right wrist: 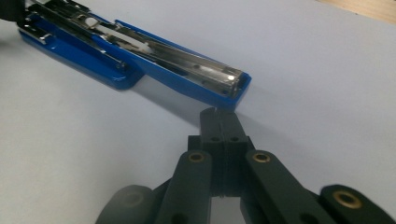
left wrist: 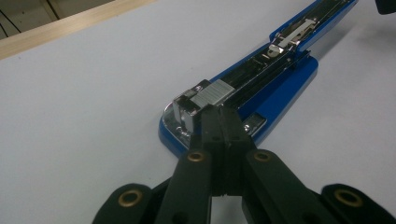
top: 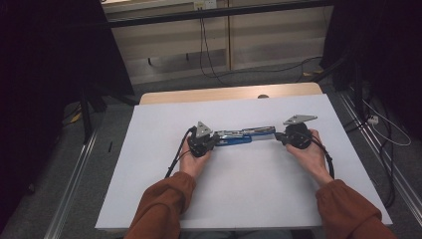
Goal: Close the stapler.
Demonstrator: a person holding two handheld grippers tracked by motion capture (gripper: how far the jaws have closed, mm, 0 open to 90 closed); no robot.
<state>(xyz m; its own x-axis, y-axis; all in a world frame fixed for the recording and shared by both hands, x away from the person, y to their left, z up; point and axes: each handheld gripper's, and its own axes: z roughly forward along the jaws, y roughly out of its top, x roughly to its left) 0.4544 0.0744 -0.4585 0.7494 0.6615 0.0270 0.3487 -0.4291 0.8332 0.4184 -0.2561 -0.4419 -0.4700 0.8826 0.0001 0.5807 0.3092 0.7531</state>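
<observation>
A blue stapler point(top: 244, 135) lies opened out flat across the middle of the white tabletop point(top: 239, 194), its metal magazine facing up. At the stapler's left end my left gripper point(top: 215, 140) is shut, and its fingertips point(left wrist: 219, 112) rest against the metal head above the blue base point(left wrist: 280, 88). Nothing sits between those jaws. My right gripper point(top: 277, 137) is at the other end, shut too. In the right gripper view its tips point(right wrist: 219, 114) meet just short of the end of the blue cover point(right wrist: 187, 70), with nothing gripped.
A hand in a rust-coloured sleeve point(top: 164, 209) holds each gripper, and a black cable point(top: 175, 157) trails from the left one. A wooden edge point(top: 224, 93) borders the table's far side. Beyond it are floor cables point(top: 209, 59) and dark curtains.
</observation>
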